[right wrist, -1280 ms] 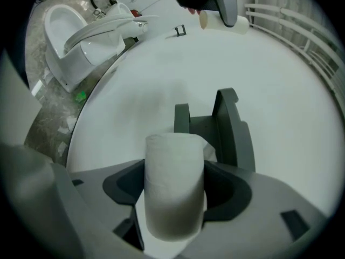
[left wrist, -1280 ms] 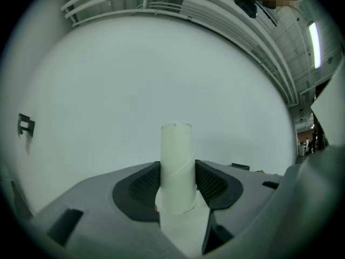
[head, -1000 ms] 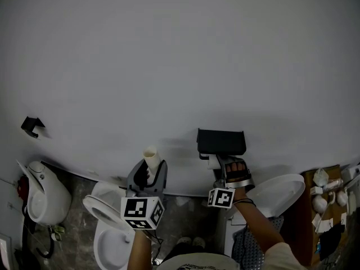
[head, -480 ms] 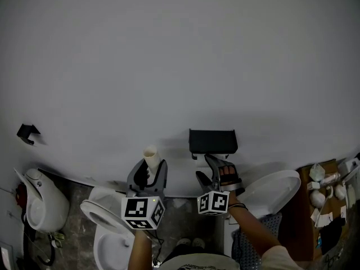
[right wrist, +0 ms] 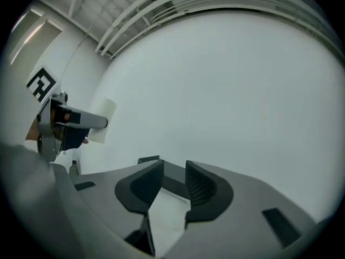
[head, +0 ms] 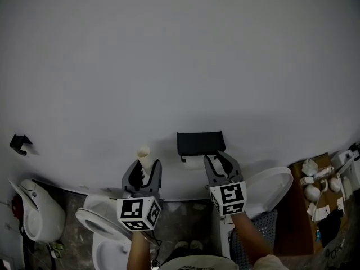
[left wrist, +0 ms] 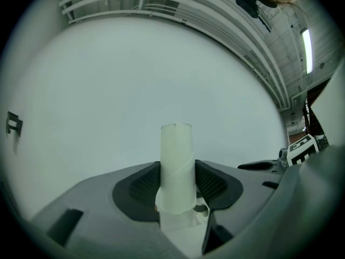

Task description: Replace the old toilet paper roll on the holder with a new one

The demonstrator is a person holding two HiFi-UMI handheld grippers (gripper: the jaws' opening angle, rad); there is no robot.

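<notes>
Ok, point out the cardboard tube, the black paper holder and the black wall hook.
cardboard tube (left wrist: pixel 177 163): left gripper view, middle of its side.
black paper holder (head: pixel 200 142): head view, centre of its cover.
black wall hook (head: pixel 19 143): head view, its body.

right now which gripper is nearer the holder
Right. The right gripper, jaws closing on nothing, is just below the holder; the left gripper, gripping the tube, is off to its left.

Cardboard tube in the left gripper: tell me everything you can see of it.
The cardboard tube is a bare, off-white core with a spiral seam and a ragged top rim; no paper shows on it. It stands upright, clamped near its lower end between the dark textured jaws of the left gripper. Its upper part rises free in front of the pale wall, touching nothing else.
</notes>
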